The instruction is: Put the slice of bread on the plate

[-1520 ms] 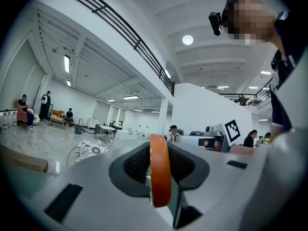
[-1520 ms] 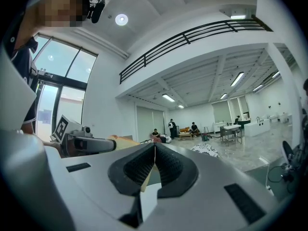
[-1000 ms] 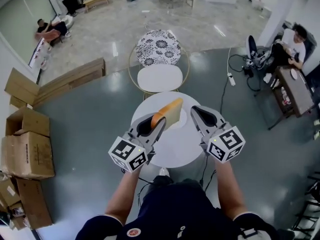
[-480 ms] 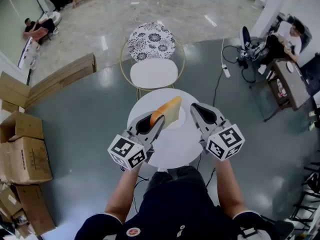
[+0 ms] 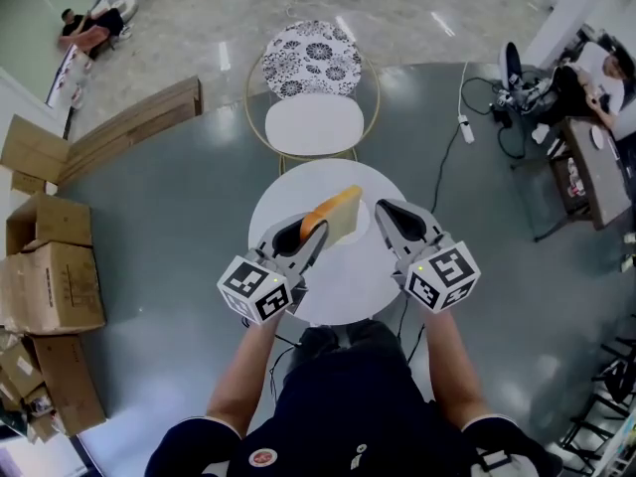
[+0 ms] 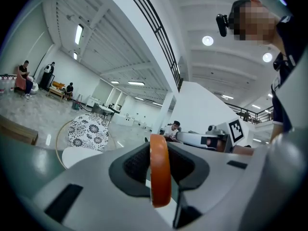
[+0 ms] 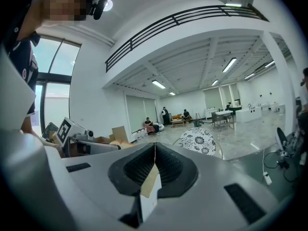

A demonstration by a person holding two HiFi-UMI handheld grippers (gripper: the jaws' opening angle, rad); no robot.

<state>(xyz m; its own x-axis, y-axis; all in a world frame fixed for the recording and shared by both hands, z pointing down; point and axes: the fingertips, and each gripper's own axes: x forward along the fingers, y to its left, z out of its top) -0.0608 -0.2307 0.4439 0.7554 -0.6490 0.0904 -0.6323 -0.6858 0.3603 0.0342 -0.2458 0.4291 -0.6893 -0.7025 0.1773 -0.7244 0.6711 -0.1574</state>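
The slice of bread (image 5: 338, 215) hangs above the round white surface (image 5: 338, 301), clear of it, its orange crust uppermost and its pale face turned toward 3 o'clock. My left hand-held gripper (image 5: 314, 237) is clenched on the end nearest me, so the slice juts out toward 1 o'clock. In the left gripper view the crust stands edge-on between the two dark pads, which press it from both sides. My right hand-held gripper (image 5: 384, 212) hovers at 3 o'clock from the bread, just beside it and not touching, its jaws closed together on nothing. Beyond the surface at 12 o'clock stands a chair (image 5: 315, 127) with a white seat and a flower-patterned back. Cardboard boxes (image 5: 55, 276) lie on the grey floor (image 5: 179, 227) at 9 o'clock.
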